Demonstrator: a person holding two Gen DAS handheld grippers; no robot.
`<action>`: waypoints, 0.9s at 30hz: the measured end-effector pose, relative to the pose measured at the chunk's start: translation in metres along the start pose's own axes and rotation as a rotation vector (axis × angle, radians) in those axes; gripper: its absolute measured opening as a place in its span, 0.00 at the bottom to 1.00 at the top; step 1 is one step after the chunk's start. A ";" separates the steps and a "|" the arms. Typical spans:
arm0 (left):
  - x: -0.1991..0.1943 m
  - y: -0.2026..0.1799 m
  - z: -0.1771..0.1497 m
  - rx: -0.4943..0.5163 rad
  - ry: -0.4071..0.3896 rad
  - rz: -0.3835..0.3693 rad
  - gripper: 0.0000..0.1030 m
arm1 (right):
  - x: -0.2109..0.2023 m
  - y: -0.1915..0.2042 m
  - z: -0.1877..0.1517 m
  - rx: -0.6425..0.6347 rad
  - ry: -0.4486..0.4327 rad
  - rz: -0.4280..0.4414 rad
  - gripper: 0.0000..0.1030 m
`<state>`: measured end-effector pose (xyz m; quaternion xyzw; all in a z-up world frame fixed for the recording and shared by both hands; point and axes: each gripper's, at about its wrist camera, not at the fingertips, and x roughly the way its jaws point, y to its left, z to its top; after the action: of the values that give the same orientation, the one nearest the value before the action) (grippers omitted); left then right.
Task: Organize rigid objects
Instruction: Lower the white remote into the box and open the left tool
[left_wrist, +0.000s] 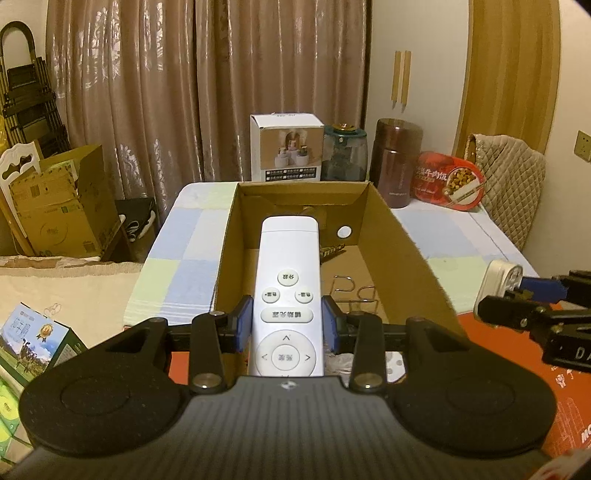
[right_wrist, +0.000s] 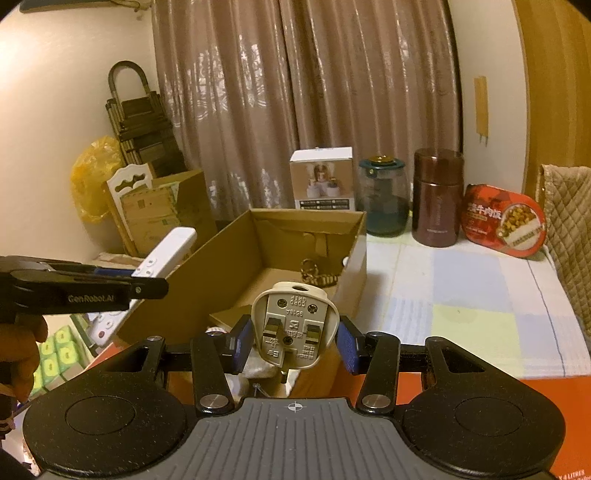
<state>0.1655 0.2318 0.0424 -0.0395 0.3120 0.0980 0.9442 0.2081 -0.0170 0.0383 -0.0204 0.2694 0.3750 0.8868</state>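
My left gripper (left_wrist: 287, 325) is shut on a white remote control (left_wrist: 287, 291) and holds it lengthwise above the near end of an open cardboard box (left_wrist: 399, 236). The remote also shows in the right wrist view (right_wrist: 166, 254), left of the box (right_wrist: 221, 266). My right gripper (right_wrist: 293, 341) is shut on a beige three-pin plug (right_wrist: 293, 328), held just in front of the box's near edge. The plug also shows at the right of the left wrist view (left_wrist: 500, 278). Inside the box lie a wire clip (left_wrist: 354, 291) and a small patterned item (right_wrist: 317, 275).
Behind the box stand a white carton (left_wrist: 286, 147), a glass jar (left_wrist: 345, 153), a brown flask (left_wrist: 395, 162) and a red food tin (left_wrist: 448, 181) on a checked cloth (right_wrist: 461, 302). A red box (left_wrist: 554, 387) lies beneath the grippers. Cardboard cartons (left_wrist: 59, 206) stand at left.
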 end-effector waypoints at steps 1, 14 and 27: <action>0.003 0.002 0.001 -0.001 0.004 0.000 0.33 | 0.002 0.000 0.002 0.001 0.000 0.003 0.43; 0.046 0.009 0.014 0.005 0.046 -0.011 0.33 | 0.043 0.006 0.020 -0.010 0.024 0.045 0.43; 0.079 0.018 0.020 -0.008 0.081 -0.016 0.33 | 0.088 0.003 0.029 -0.006 0.087 0.052 0.43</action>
<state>0.2357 0.2648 0.0109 -0.0498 0.3491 0.0900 0.9314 0.2698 0.0493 0.0201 -0.0324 0.3069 0.3977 0.8641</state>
